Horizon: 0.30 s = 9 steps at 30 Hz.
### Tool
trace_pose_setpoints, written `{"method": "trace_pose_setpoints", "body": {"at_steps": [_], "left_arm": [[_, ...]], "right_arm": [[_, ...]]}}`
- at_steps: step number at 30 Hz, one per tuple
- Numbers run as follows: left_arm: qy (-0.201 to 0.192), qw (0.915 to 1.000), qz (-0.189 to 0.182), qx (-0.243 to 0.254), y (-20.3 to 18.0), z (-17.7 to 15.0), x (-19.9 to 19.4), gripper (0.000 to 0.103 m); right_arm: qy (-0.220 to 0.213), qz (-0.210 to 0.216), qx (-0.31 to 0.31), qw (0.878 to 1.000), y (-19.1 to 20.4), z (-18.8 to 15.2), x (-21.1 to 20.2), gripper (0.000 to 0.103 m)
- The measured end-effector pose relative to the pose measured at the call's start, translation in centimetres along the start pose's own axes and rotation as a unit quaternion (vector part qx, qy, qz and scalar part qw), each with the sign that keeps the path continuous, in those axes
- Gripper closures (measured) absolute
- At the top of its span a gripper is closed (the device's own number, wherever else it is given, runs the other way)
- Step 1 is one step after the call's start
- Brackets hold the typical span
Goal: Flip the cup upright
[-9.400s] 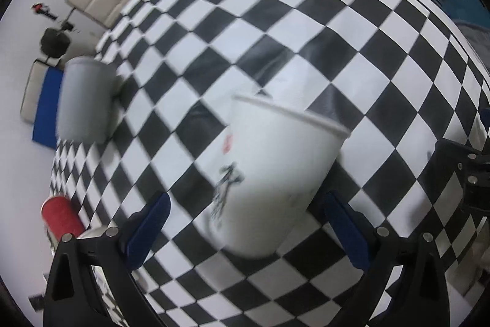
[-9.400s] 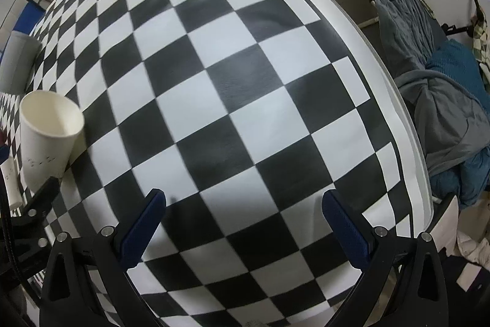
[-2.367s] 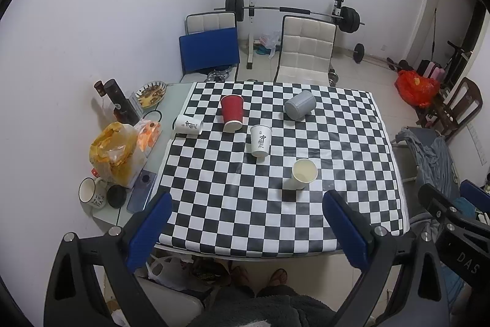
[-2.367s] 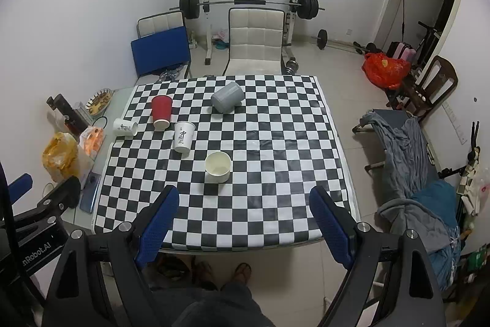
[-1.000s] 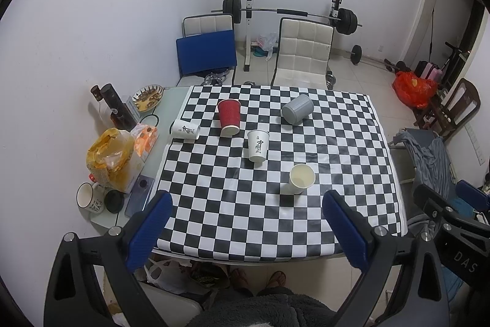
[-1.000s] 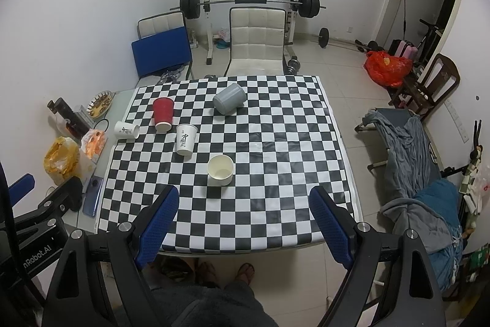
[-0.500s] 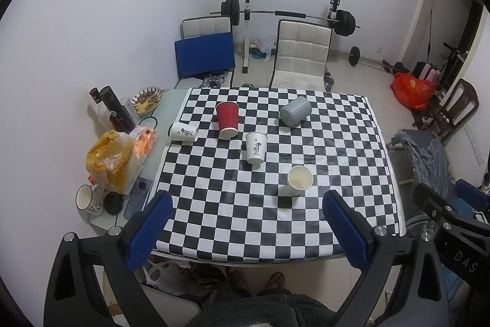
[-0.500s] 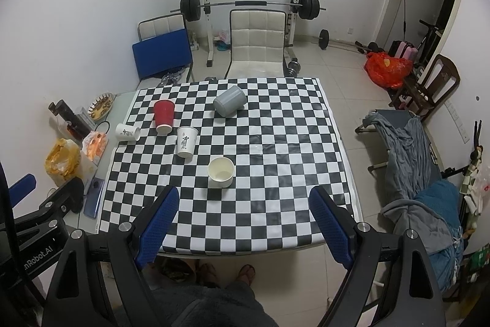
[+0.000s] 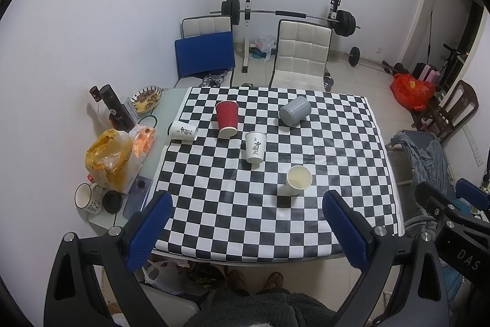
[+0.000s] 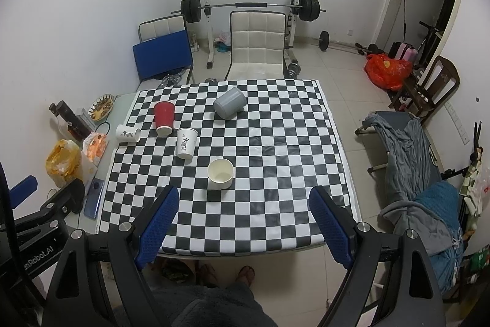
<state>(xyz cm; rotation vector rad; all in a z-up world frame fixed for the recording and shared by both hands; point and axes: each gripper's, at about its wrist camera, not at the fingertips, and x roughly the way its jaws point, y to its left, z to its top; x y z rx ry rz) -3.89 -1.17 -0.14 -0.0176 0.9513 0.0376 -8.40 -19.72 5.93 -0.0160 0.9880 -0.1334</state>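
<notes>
Both tools, left (image 9: 245,227) and right (image 10: 243,222), gape empty, held high above the surface (image 9: 337,143); plain paper cup (image 9: 298,180) stands upright.

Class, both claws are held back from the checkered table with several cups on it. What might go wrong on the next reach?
1. The grey cup lies on its side and may roll when touched.
2. The small printed cup lies at the cloth's left edge and might be pushed off it.
3. Reaching past the upright plain cup may topple it.

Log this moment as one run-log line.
left gripper: open, raised | right gripper: open, raised | plain white cup: upright on checkered table
</notes>
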Motion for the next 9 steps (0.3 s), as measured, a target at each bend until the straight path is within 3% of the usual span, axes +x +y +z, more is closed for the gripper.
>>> {"method": "trace_pose_setpoints", "body": {"at_steps": [9], "left_arm": [[-0.002, 1.0, 0.0, 0.0, -0.14, 0.2, -0.24, 0.003]], "right_arm": [[0.0, 0.001, 0.001, 1.0, 0.22, 0.16, 0.01, 0.015]]}}
